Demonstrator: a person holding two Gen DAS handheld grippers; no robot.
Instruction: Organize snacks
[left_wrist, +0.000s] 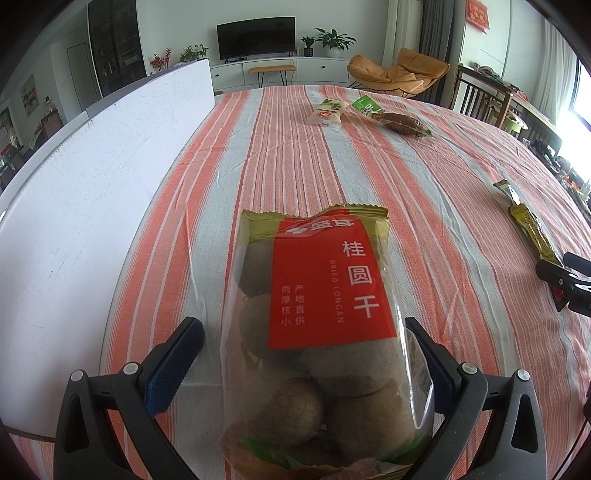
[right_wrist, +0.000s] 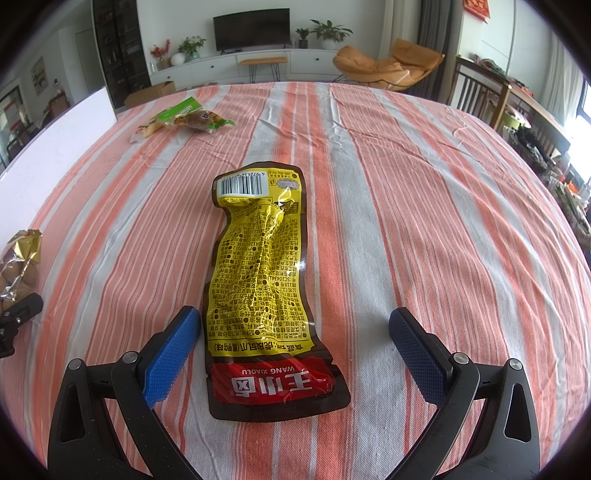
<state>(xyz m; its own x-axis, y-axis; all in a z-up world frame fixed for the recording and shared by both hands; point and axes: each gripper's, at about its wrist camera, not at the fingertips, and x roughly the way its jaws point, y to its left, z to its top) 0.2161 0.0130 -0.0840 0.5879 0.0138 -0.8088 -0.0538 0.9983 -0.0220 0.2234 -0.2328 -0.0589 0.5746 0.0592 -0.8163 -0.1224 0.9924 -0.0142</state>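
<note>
A clear bag of dried longan (left_wrist: 325, 332) with a red label lies on the striped tablecloth between the fingers of my left gripper (left_wrist: 303, 350), which is open around it. A yellow and brown snack pouch (right_wrist: 262, 280) lies flat between the fingers of my right gripper (right_wrist: 295, 343), which is open. The pouch also shows at the right in the left wrist view (left_wrist: 532, 229). The longan bag shows at the left edge of the right wrist view (right_wrist: 18, 262).
Two small packets, a white one (left_wrist: 328, 110) and a green and brown one (left_wrist: 391, 118), lie at the far side of the table. A white board (left_wrist: 92, 177) stands along the left. Chairs and a sideboard stand beyond the table.
</note>
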